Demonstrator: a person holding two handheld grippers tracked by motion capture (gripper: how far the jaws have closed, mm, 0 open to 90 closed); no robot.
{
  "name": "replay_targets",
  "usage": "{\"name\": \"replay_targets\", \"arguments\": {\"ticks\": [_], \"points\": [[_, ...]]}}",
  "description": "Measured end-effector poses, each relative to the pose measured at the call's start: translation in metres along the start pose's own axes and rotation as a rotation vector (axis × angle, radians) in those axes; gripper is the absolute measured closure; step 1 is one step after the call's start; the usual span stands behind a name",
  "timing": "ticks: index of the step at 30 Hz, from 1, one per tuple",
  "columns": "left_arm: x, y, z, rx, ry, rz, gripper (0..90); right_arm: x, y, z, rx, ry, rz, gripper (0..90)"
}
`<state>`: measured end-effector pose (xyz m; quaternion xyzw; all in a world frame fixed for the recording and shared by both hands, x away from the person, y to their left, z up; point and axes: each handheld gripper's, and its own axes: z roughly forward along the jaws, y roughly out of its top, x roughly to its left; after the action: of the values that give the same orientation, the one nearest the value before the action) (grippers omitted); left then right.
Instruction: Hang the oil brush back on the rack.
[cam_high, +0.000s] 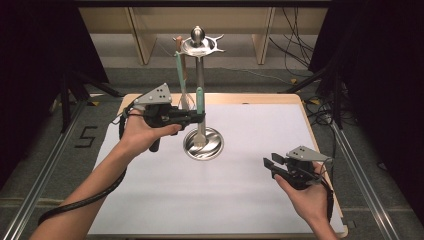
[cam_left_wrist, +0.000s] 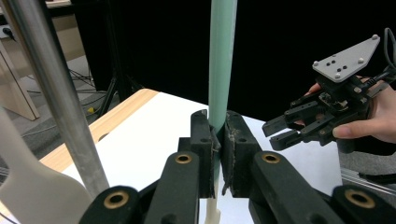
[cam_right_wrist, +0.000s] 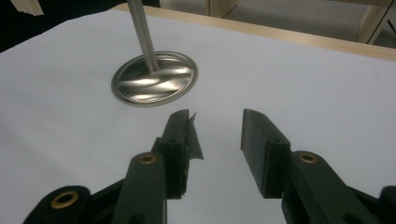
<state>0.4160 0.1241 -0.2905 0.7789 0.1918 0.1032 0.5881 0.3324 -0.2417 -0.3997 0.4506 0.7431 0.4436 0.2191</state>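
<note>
From above the near edge we look forward and down over the white-topped wooden table (cam_high: 165, 200). Our left gripper view sits close, facing across it; our right gripper view looks low along it. All three share the tall polished steel stand (cam_high: 200, 90) (cam_left_wrist: 51, 93) (cam_right_wrist: 154, 77).

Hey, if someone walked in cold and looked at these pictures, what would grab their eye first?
Probably the tall metal utensil stand rising from its round shiny base mid-table. Next, the left gripper, shut on the green handle of a utensil held upright beside the pole. The right gripper waits open and empty near the table's right edge.
</note>
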Motion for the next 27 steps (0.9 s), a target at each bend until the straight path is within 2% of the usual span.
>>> {"name": "replay_targets", "arguments": {"ticks": [2,6,11,13,14,15,23,24,25,26,27], "points": [[0.001,0.001,0.0,0.003,0.002,-0.003,83.4,0.0,0.0,0.0,0.003,0.008,0.009,62.9],[0.004,0.003,0.0,0.001,0.003,-0.006,83.4,-0.001,0.001,0.0,-0.009,-0.003,-0.013,62.8],[0.008,0.005,0.0,0.001,0.011,-0.011,83.4,-0.001,0.001,0.0,-0.006,-0.004,-0.012,62.8],[0.009,0.006,0.0,0.001,0.011,-0.012,83.5,0.0,0.001,0.0,0.0,0.001,-0.005,62.8],[0.009,0.006,0.0,0.001,0.011,-0.011,83.5,0.003,0.0,0.0,0.01,0.006,0.031,62.7],[0.01,0.006,0.0,0.0,0.013,-0.013,83.5,0.003,0.001,0.0,0.008,0.009,0.037,62.7],[0.013,0.01,-0.002,0.001,0.018,-0.012,83.5,0.002,0.001,0.0,-0.002,0.006,0.012,62.7],[0.013,0.011,-0.002,0.0,0.019,-0.01,83.5,0.002,0.0,0.001,-0.013,0.002,0.013,62.7],[0.013,0.011,-0.002,0.001,0.021,-0.01,83.5,0.004,0.0,0.002,-0.02,0.0,0.034,62.7],[0.013,0.012,-0.003,0.001,0.021,-0.011,83.5,0.003,0.0,0.002,-0.02,0.001,0.025,62.7],[0.014,0.013,-0.003,0.001,0.021,-0.007,83.5,0.005,0.001,0.001,-0.016,0.003,0.041,62.7]]}}
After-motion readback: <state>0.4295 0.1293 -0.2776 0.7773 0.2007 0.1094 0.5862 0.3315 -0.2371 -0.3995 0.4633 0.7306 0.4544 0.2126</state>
